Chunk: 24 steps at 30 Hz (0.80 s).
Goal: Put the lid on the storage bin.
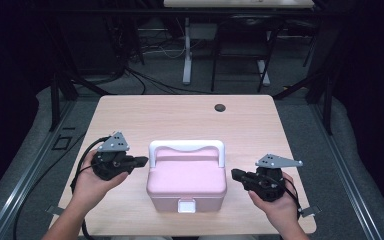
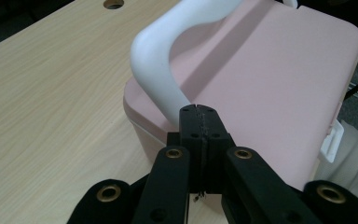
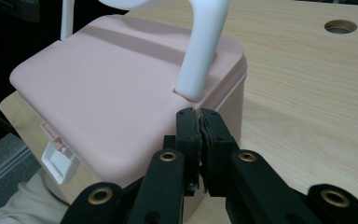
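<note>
Two tongs flank a pink box point(image 1: 186, 182) at the tabletop's point(image 1: 130, 115) centre in the high view: left tongs point(image 1: 141, 161) at nine o'clock, right tongs point(image 1: 236, 174) at three. Left gripper view: jaws pressed together, empty, beside the white handle point(image 2: 161, 65). Right gripper view: jaws likewise closed. No lettering is legible.

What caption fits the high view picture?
Two shut grippers, left and right, flank a closed pink plastic box on a wooden table.

A light wooden table point(image 1: 130, 115) carries a pink box point(image 1: 186, 182) with a white handle point(image 1: 186, 147), near its front edge, midway between the sides.
</note>
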Motion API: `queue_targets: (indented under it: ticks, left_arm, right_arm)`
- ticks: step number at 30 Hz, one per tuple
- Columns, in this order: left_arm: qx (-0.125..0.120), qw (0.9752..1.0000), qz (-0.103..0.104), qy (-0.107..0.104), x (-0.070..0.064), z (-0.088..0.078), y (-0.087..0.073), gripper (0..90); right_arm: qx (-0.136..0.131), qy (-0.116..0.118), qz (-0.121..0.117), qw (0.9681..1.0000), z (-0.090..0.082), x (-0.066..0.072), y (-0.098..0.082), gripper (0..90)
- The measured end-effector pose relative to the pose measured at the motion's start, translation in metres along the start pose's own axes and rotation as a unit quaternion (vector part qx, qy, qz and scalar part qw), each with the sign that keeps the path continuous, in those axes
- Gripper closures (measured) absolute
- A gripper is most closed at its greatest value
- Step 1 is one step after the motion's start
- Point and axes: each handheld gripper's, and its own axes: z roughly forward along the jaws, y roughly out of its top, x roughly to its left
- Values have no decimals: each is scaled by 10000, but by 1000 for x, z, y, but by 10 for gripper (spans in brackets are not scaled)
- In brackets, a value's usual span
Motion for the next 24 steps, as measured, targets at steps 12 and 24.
queue_targets:
  ticks: [12, 24]
  left_arm:
    - [-129, 9989, -370, 259, 14, -2, -20, 871]
    - [-91, 9956, -718, 589, 29, -2, -52, 838]
  right_arm:
    - [-76, -338, 180, 9992, 3, -19, 2, 860]
    - [-78, -670, 371, 9970, 9, -37, -6, 847]
